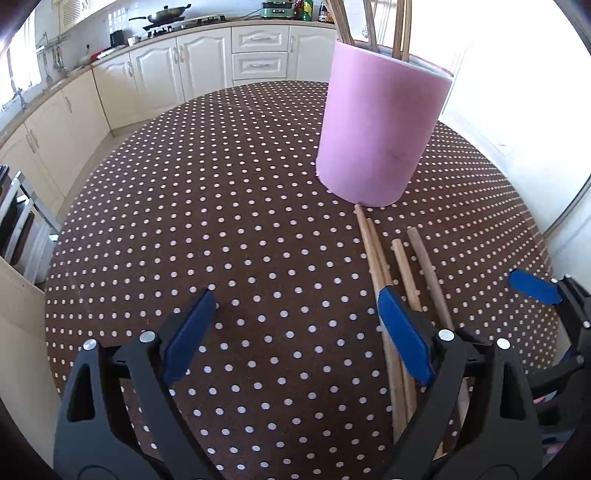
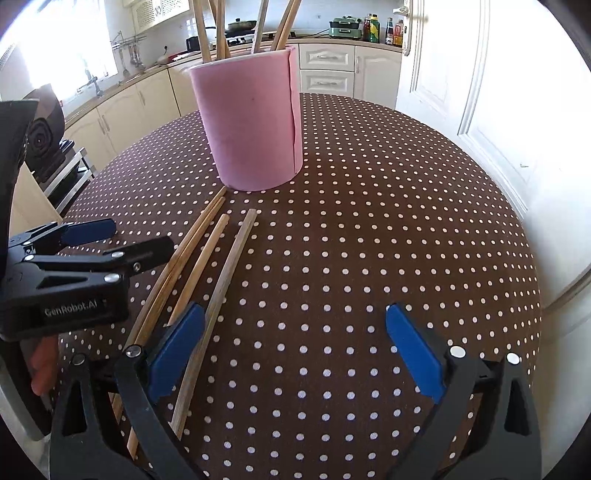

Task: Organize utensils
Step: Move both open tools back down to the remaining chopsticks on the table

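Four loose chopsticks lie side by side on the dotted tablecloth, their far ends pointing at the pink holder; the leftmost pair reaches right up to its base, and the greyer fourth stick sits slightly apart on the right. The holder stands upright beyond them and already has several chopsticks leaning out of its top, so the job looks partly done, with these four left to gather.

The likeliest trouble, as I judge it, is a thin round stick rolling or skidding away when a pad comes down on it, since the cloth offers little to stop it. Pinching one of the touching pair could drag its neighbour along or nudge the holder they rest against. A stick lifted far from its middle may droop and catch the rim or the upright ones already inside.

The left gripper hangs low over the table with its fingers spread wide and nothing between them; its right pad sits above the sticks' near ends. The right gripper is likewise low, level and spread wide, empty, its left pad just over the grey stick. Both point toward the holder, close beside each other
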